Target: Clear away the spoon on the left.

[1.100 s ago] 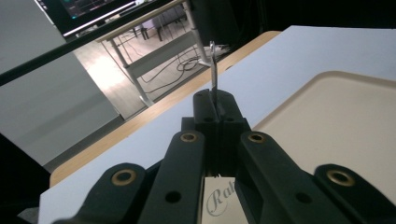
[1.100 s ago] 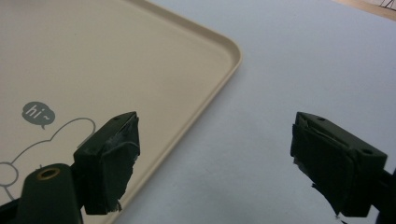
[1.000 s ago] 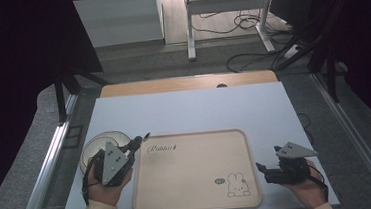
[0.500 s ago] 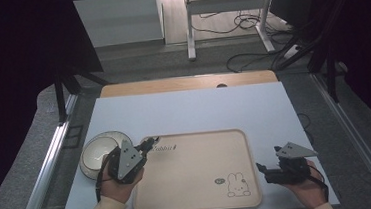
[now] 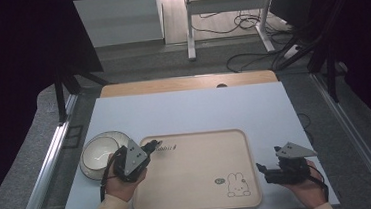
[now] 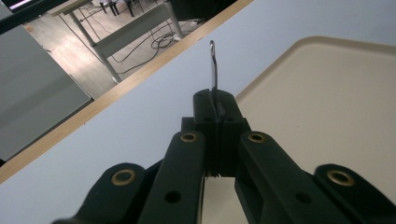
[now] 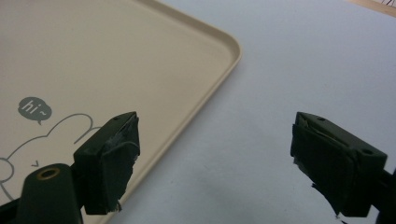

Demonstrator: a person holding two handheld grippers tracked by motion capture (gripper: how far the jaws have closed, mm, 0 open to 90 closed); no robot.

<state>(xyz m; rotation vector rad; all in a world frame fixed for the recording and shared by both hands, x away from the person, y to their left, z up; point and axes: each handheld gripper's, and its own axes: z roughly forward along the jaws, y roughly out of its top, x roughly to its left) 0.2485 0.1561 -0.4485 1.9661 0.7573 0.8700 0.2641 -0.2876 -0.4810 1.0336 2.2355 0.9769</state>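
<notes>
Left gripper [image 6: 217, 109] clamps thin metal utensil [image 6: 213, 65], likely a spoon, over tray [image 5: 200, 193] corner | stiff, light, slippery; grip mid-handle | right gripper [image 7: 215, 163] gapes beside tray

Pale table [image 5: 199, 111], beige tray [image 5: 200, 183], white bowl [image 5: 97, 152]

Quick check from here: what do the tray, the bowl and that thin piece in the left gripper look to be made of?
Tray: matte beige, probably plastic or melamine, with a moulded rounded rim and a printed rabbit. Bowl: glossy white, likely ceramic, though it may be melamine. Thin piece clamped in the left gripper: silvery and reflective, so apparently metal, perhaps a utensil handle.
</notes>
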